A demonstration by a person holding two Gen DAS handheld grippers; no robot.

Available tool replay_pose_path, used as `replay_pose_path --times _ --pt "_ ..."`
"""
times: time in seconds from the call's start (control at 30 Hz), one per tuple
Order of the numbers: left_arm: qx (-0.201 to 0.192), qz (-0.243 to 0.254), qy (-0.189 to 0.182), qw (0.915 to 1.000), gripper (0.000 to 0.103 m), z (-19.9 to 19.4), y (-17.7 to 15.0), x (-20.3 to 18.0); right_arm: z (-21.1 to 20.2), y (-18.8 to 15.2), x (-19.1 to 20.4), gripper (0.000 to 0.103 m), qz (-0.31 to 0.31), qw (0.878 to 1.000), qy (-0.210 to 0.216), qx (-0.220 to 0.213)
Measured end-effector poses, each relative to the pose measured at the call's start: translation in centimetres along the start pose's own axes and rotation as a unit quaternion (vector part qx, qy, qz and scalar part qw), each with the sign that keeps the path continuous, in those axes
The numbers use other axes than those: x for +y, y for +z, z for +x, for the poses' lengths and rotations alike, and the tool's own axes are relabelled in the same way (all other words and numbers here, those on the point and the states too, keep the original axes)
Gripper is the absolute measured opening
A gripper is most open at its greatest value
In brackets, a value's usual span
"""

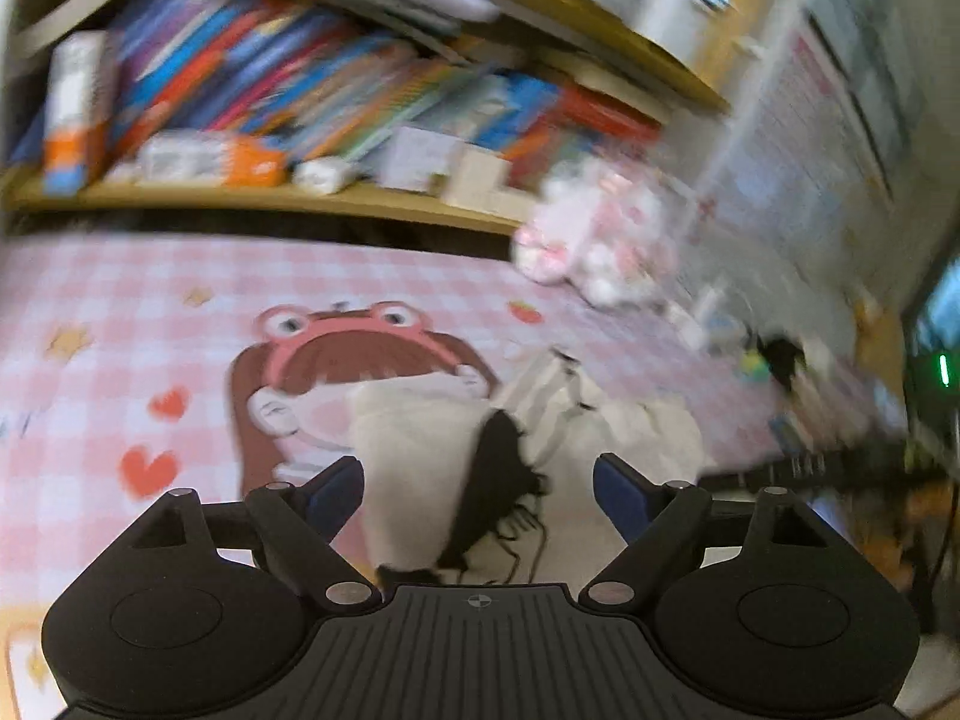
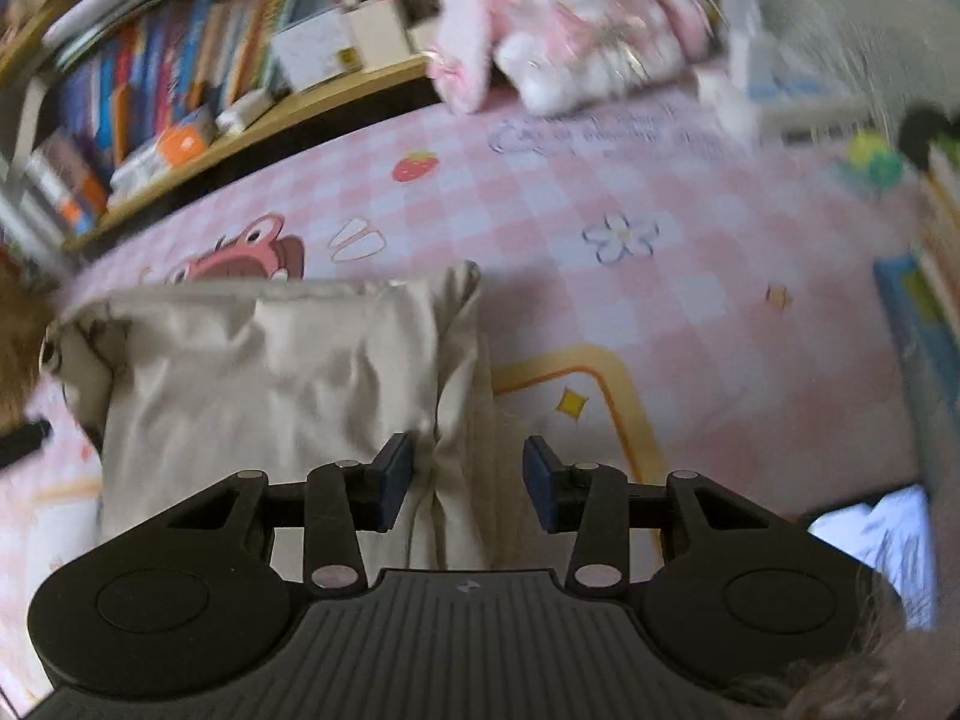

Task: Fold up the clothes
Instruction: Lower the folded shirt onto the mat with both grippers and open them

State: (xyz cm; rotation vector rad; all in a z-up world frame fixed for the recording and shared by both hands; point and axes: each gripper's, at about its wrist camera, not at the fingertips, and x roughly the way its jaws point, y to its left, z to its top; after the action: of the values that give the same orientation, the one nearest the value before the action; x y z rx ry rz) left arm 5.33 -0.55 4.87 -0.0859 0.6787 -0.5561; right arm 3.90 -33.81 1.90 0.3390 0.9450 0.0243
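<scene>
Hovering above a pink checked cloth printed with a cartoon figure in a frog headband, hearts and a strawberry: left gripper, jaws spread wide, nothing between the blue pads. Lying on the cloth straight ahead of that gripper: a cream garment, rumpled, with a dark patch and thin dark cords running across it. Not touched by either left pad.

Pointing down at the same garment, seen from the other wrist as a beige folded piece with a creased, bunched right edge: right gripper. Jaws partly apart. Left pad right against the bunched fold of fabric; right pad clear of it, over the cloth's yellow-bordered panel. Fabric between the pads but not pinched. Far hem of the garment lying roughly straight across the cloth, one corner curled up at the left.

Standing behind the cloth: a wooden shelf packed with bright books and small boxes. Sitting at the far edge of the cloth: a pink and white plush toy. Everything at the rim of both views smeared by motion blur, small items at the far right not identifiable.
</scene>
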Motion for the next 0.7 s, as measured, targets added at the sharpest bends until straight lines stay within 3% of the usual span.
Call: replay_pose_path --times 0.1,0.17,0.2,0.27,0.33,0.37,0.47,0.57,0.7 --pt "0.027 0.065 0.002 0.9975 0.083 1.6 -0.1 -1.4 0.5 0.2 -0.1 0.038 0.01 1.0 0.0 0.002" --pt "0.048 0.074 -0.02 0.9959 0.042 2.6 0.0 -1.4 0.6 0.1 0.0 0.038 0.008 1.0 -0.002 0.002" --pt "0.064 0.05 -0.045 0.9957 0.01 3.0 0.5 -0.9 0.6 0.0 0.1 0.038 0.004 1.0 -0.004 0.001" --pt "0.058 -0.021 -0.1 0.9931 0.01 2.5 1.5 0.3 0.5 -0.1 0.3 0.038 -0.006 1.0 -0.009 -0.002" --pt "0.0 -0.107 -0.184 0.977 0.006 0.4 2.3 2.1 0.7 -0.1 0.4 0.038 -0.013 1.0 -0.012 -0.002" --pt "-0.022 -0.145 -0.188 0.9712 0.005 -0.2 2.4 3.2 0.7 -0.1 0.4 0.038 -0.015 1.0 -0.014 -0.001" --pt "-0.049 -0.24 -0.115 0.9627 0.005 -0.3 2.0 6.5 0.8 0.0 0.3 0.038 -0.016 1.0 -0.014 -0.001" --pt "-0.008 -0.257 -0.001 0.9665 0.006 1.2 1.1 7.8 0.9 0.0 0.4 0.038 -0.016 1.0 -0.014 -0.001" --pt "-0.007 -0.249 -0.01 0.9684 0.052 0.9 0.3 6.9 1.0 0.0 0.6 0.038 -0.024 1.0 -0.016 0.0"
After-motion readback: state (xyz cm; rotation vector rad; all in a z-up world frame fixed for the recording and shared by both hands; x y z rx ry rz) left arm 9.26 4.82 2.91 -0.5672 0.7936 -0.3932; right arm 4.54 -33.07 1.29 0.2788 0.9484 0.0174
